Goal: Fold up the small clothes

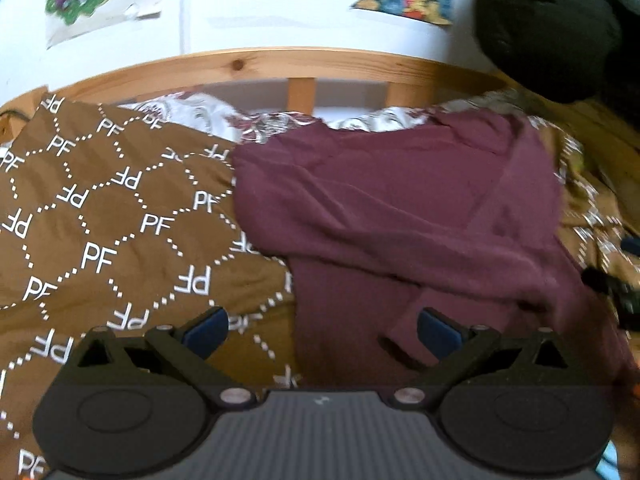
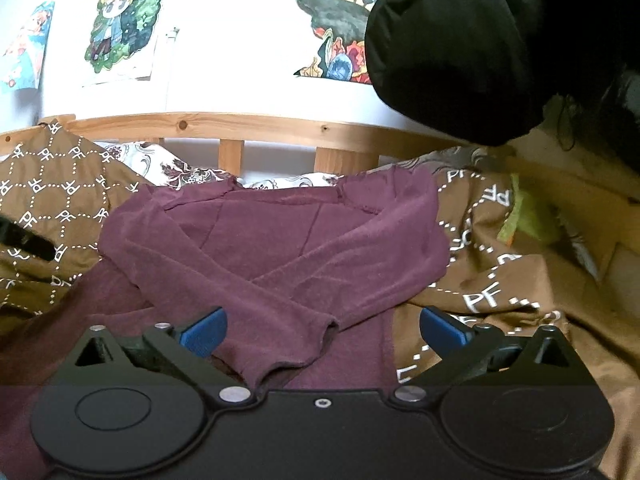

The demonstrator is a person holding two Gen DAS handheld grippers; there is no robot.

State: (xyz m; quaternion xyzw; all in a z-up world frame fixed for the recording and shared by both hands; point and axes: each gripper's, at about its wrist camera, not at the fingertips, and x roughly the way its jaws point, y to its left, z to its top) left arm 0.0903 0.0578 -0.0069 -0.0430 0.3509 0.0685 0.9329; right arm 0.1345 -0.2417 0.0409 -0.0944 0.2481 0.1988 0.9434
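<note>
Maroon top (image 2: 280, 240) flat on bed's brown printed cover (image 1: 100, 220) — both sleeves (image 2: 240, 292) already crossed over chest. Left tool (image 1: 322, 332), right tool (image 2: 323, 332): jaws wide apart, empty, above hem end. Body fold likely left.

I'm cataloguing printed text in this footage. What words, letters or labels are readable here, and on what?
"PF": repeated in white, some copies upside down or mirrored, across the brown bedcover.
Maroon long-sleeved top: no text visible.
Wall posters: pictures only; any lettering is too small or blurred to read.
</note>
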